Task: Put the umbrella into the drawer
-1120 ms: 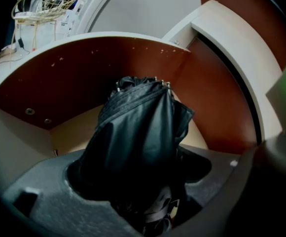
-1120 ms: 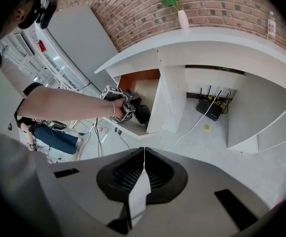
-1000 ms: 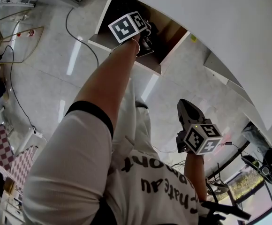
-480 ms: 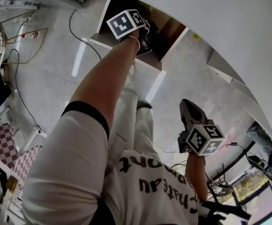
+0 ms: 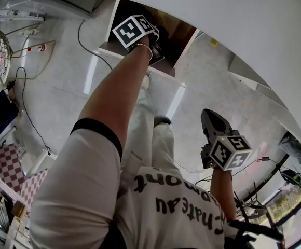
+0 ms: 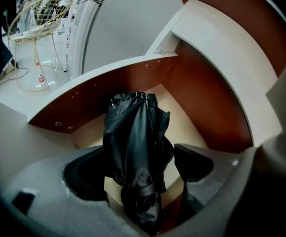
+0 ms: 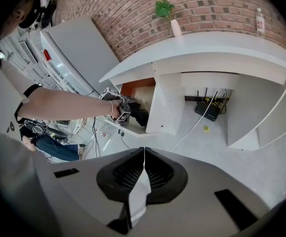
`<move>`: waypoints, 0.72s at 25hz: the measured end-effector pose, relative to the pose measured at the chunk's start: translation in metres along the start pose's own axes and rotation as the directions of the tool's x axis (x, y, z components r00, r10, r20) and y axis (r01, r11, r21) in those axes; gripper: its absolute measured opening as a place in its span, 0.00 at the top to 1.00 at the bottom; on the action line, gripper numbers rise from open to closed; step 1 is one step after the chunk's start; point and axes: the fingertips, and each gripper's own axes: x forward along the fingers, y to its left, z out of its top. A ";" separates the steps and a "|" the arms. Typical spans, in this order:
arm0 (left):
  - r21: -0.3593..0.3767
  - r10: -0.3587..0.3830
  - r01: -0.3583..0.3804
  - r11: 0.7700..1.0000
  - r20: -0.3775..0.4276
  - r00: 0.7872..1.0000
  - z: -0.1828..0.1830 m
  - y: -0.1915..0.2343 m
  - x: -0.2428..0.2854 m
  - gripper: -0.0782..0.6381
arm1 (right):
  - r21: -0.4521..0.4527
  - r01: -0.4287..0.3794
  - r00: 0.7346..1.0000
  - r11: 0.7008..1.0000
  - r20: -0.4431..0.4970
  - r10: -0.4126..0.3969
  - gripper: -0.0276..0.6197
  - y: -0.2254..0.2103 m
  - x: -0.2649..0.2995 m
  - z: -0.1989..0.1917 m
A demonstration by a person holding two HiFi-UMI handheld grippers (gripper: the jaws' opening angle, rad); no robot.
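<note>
A folded black umbrella (image 6: pixel 135 147), its glossy fabric creased and cinched by a band near one end, lies inside the open drawer (image 6: pixel 207 107) on its pale floor. The left gripper (image 6: pixel 142 159) hovers over it, jaws just opened wide, not pinching. The right gripper (image 7: pixel 143 172) hangs well apart, jaws pressed together, empty.

The person's white shirt (image 5: pixel 140 211) carries upside-down black lettering reading "hateau" and "mont".

Office-like room: brick wall (image 7: pixel 182 14), white counter (image 7: pixel 207 46), cables (image 7: pixel 197 121).
</note>
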 end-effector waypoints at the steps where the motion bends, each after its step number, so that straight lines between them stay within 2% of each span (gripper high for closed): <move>1: -0.002 0.009 -0.009 1.000 0.000 1.000 -0.001 0.000 -0.001 0.31 | 0.003 0.004 1.000 1.000 0.003 -0.004 0.94 -0.002 -0.002 0.001; 9: -0.031 0.055 -0.053 0.998 0.074 0.996 0.008 0.001 -0.021 0.32 | -0.024 -0.008 1.000 1.000 0.014 0.008 0.94 0.008 -0.014 0.008; 18: -0.047 0.006 -0.002 0.999 0.086 0.996 0.005 -0.011 -0.039 0.32 | -0.066 -0.023 1.000 0.998 0.013 0.024 0.94 0.013 -0.026 0.011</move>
